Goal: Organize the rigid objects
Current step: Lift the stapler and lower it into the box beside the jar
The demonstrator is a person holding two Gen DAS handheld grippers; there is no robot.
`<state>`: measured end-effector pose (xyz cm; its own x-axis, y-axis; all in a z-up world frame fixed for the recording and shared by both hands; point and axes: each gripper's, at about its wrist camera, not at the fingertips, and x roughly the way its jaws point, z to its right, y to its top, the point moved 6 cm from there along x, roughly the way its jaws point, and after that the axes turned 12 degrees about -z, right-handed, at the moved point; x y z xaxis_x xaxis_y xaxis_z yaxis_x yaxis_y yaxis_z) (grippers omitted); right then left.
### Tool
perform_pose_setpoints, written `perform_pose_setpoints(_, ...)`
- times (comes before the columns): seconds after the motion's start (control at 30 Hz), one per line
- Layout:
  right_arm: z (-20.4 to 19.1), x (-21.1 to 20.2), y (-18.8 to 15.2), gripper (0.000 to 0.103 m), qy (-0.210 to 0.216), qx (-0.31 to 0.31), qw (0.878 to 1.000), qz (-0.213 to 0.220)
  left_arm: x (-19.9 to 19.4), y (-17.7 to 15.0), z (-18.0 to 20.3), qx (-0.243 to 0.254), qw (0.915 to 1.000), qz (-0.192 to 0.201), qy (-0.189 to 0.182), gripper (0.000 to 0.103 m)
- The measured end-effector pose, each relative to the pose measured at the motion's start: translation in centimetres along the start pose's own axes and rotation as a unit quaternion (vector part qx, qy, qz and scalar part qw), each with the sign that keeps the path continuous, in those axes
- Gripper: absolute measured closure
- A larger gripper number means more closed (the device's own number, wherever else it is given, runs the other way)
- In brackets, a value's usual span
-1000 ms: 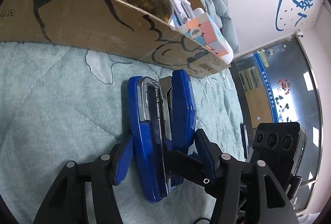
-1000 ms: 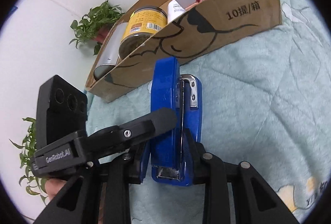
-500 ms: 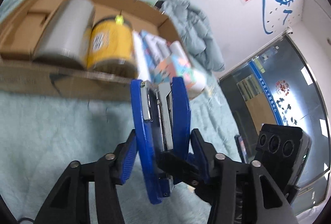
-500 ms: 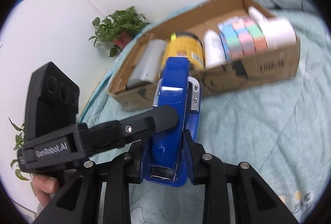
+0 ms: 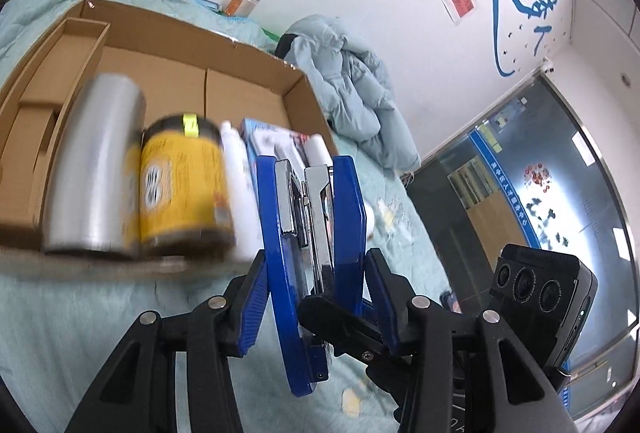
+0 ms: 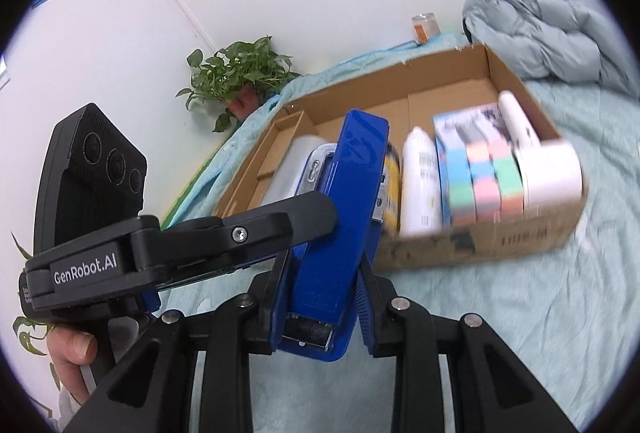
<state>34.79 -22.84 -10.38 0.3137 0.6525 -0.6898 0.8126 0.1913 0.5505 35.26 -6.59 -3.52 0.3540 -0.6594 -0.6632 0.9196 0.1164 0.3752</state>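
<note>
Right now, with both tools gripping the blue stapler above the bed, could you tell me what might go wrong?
1. The blue stapler is pinched by the left tool and the right tool together; uneven motion could twist it loose.
2. The near row of the cardboard box is packed, so lowering there may knock the yellow jar or the white bottle.

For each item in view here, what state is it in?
Blue stapler: off the bedspread, held by both grippers.
Left gripper: shut on the stapler; its jaws were just closing.
Right gripper: shut on the stapler.
Cardboard box: open-topped, partly filled.
Yellow jar: lying on its side in the box.
Silver cylinder: lying beside the jar.
White bottle: lying in the box.
</note>
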Motion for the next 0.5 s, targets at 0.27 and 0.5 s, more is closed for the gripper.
perform_pose_setpoints(0.27, 1.9, 1.9, 4.9, 0.075, -0.012, 0.001, 1.000, -0.026, 2.6, 6.6, -1.2, -0.011, 0.9998, -0.017, 0.006, 0.058)
perform_pose_setpoints(0.5, 3.5, 1.4, 6.5, 0.054, -0.073, -0.003, 0.997, 0.003, 3.1, 8.9, -1.8, -0.006, 0.9976, -0.007, 0.068, 0.024)
